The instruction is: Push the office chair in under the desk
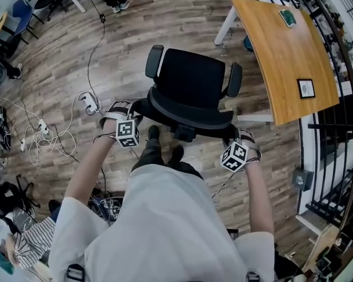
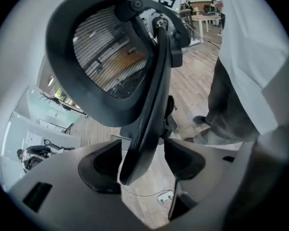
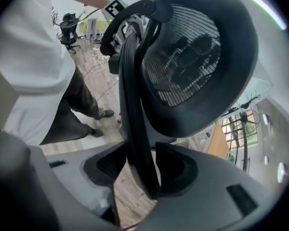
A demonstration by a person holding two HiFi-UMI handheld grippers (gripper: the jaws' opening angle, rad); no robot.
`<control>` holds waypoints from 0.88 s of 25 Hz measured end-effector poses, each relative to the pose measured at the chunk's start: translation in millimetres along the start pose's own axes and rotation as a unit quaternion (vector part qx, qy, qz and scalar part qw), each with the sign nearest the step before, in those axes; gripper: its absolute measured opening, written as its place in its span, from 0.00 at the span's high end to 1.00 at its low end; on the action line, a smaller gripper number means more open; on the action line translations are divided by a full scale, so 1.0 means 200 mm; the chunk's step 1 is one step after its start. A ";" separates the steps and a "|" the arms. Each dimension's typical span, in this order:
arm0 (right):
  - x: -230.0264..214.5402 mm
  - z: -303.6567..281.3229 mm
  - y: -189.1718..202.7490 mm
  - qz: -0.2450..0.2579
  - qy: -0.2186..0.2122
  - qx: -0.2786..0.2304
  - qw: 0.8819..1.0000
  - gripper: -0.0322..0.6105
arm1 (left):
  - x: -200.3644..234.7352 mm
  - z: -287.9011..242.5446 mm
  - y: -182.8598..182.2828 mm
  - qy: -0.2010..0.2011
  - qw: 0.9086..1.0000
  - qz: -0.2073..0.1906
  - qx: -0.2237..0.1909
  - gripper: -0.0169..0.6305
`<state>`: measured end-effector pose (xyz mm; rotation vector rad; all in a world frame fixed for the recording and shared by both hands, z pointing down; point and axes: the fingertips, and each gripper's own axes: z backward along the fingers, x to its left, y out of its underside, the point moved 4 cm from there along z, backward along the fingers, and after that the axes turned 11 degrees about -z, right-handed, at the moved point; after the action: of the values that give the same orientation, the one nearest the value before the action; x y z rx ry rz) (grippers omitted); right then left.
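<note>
the office chair [image 1: 191, 81] stood out on the wood floor [image 1: 123, 34], its back to the person and its seat just short of the desk [image 1: 282, 51], no part of it under the top. the left gripper [image 2: 142, 162] and right gripper [image 3: 140, 167] each straddled a side edge of the backrest [image 1: 191, 116], jaws released and not clamping. judging by this, the whole push was left to do.

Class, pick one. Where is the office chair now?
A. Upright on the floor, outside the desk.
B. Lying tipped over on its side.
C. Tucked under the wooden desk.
A: the office chair stands upright beside the desk, with no part of it beneath the top.
</note>
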<state>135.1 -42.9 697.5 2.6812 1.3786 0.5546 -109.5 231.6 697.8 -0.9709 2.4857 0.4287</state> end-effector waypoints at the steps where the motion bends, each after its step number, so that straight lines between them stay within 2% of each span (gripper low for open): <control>1: 0.00 -0.03 0.00 0.008 0.002 0.008 1.000 0.68 | 0.00 -0.03 0.01 0.006 1.000 -0.012 0.005 0.56; 7: -0.01 -0.17 0.00 0.040 0.003 0.036 0.999 0.68 | -0.01 -0.21 0.01 0.044 0.996 -0.077 0.031 0.58; 8: -0.02 -0.18 0.00 0.044 0.009 0.036 0.998 0.68 | 0.01 -0.22 0.01 0.040 0.995 -0.083 0.031 0.62; 9: -0.03 -0.19 -0.01 0.046 0.018 0.033 0.998 0.68 | 0.03 -0.23 0.01 0.035 0.995 -0.087 0.030 0.72; 10: -0.05 -0.20 -0.01 0.046 0.027 0.030 0.998 0.68 | 0.04 -0.23 0.01 0.032 0.995 -0.091 0.027 0.78; 11: -0.05 -0.19 -0.01 0.048 0.034 0.027 0.998 0.68 | 0.05 -0.23 0.01 0.031 0.995 -0.095 0.024 0.80; 15: -0.05 -0.19 -0.02 0.067 0.052 0.019 0.996 0.76 | 0.05 -0.23 0.01 0.038 0.994 -0.101 0.018 0.82; 22: -0.02 -0.19 -0.07 0.060 0.051 0.021 0.997 0.78 | 0.10 -0.25 0.06 0.039 0.993 -0.109 0.017 0.82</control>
<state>108.3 -42.0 729.3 2.8211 1.2707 0.6900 -145.5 208.1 731.8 -1.2515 2.4101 0.2822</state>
